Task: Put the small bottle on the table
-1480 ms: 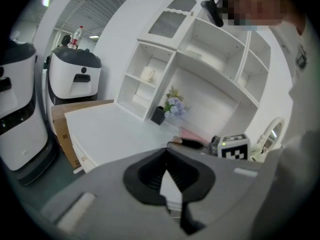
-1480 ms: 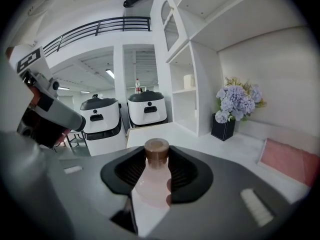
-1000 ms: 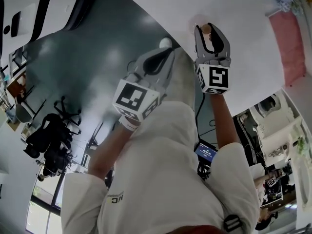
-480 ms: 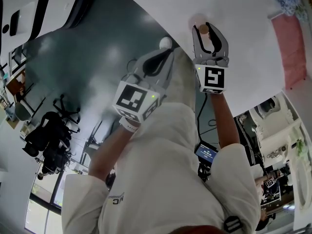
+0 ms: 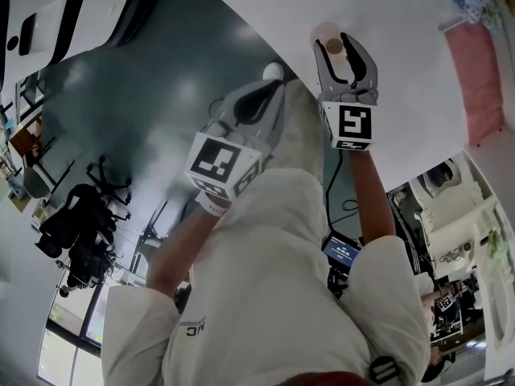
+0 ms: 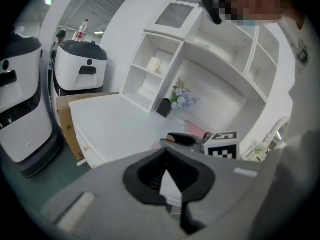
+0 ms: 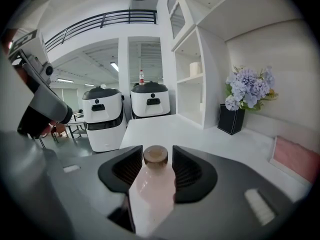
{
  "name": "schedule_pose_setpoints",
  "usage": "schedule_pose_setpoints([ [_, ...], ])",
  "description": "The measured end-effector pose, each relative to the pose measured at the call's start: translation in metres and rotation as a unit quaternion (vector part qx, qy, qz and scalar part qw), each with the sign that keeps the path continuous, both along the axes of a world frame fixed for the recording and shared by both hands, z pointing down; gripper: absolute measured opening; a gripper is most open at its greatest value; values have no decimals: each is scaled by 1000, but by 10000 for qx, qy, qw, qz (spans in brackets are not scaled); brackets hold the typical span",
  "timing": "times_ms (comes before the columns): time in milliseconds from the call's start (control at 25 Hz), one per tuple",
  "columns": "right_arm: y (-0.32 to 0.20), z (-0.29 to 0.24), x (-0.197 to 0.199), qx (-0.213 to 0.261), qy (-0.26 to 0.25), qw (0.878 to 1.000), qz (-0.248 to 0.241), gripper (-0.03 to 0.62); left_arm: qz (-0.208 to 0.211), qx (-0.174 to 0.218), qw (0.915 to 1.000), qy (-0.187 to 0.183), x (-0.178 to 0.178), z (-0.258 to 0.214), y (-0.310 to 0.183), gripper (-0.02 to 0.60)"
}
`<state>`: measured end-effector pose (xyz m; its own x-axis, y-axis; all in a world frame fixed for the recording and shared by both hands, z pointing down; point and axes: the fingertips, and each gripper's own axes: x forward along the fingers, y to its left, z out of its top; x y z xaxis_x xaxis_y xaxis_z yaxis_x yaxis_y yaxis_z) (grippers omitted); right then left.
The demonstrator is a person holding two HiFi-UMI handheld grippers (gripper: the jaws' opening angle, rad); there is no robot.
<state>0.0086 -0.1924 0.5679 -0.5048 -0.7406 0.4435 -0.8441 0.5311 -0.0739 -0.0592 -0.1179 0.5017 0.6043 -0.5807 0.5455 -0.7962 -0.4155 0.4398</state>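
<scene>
head view: right tool (image 5: 346,45) is sitting released, jaws just been opening, small bottle (image 5: 327,42) standing on the white bench (image 5: 402,79) between them; left tool (image 5: 272,87) is hanging clenched near the bench edge | left gripper view: jaws together, gripping nothing | right gripper view: pads are clearing the bottle's brown cap; flowers (image 7: 250,90) only showing here

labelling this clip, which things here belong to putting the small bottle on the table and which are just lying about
In the job: small bottle between the jaws of the right claw, which have just been opening; table.

Lying about: left claw, shut; flowers in a black pot; pink mat; two white machines.
</scene>
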Motion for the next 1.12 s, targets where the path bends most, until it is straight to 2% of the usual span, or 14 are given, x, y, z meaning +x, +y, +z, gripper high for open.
schedule_pose_setpoints([
  [360, 6, -38, 0, 144, -61, 9997, -177, 187, 79, 165, 9998, -60, 2, -22, 5, 2],
  [600, 11, -75, 10, 325, 5, 9994, -75, 128, 22, 336, 9994, -85, -6, -48, 5, 2],
  [720, 13, -100, 18, 455, 52, 9989, 37, 65, 27, 432, 9990, -81, -7, -63, 7, 2],
  [800, 16, -118, 25, 544, 111, 9984, 126, 0, 27, 488, 9988, -70, -5, -74, 9, 2],
  [1120, 33, -184, 52, 894, 48, 9946, 518, 0, -3, 852, 9963, 133, 3, -120, 13, 2],
])
